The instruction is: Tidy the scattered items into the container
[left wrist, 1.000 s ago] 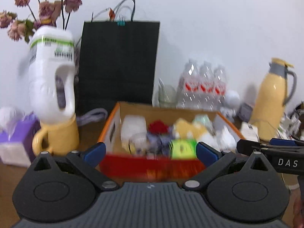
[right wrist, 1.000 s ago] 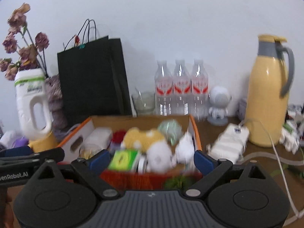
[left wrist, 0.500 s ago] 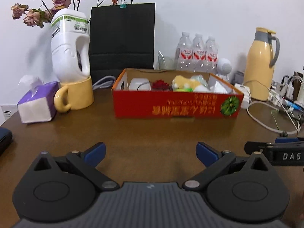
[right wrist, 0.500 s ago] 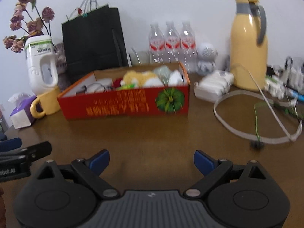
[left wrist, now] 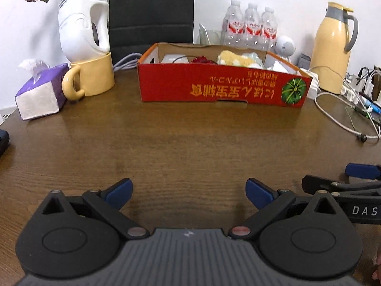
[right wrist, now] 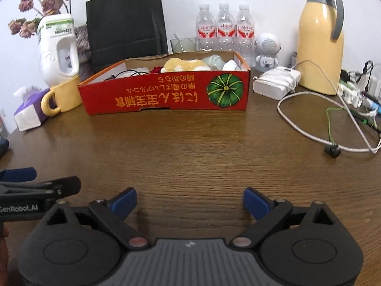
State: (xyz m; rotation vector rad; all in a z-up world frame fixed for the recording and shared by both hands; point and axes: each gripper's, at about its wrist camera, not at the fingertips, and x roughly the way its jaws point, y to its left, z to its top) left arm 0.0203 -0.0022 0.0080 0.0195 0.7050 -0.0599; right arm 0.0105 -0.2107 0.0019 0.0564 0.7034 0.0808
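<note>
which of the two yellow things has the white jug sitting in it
The yellow mug on the left beside the red box; the white jug stands in it. The tall yellow flask on the right has a grey lid.

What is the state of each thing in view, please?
Red cardboard box: open-topped, holding items.
Left gripper: jaws open, empty.
Right gripper: jaws open, empty.
Yellow thermos jug: upright, lid closed.
Yellow ceramic mug: upright, white plastic jug standing in it.

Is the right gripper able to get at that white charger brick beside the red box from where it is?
Probably yes. The right gripper is open and empty, and bare table lies between it and the charger brick. Only its looped cable lies nearby.
</note>
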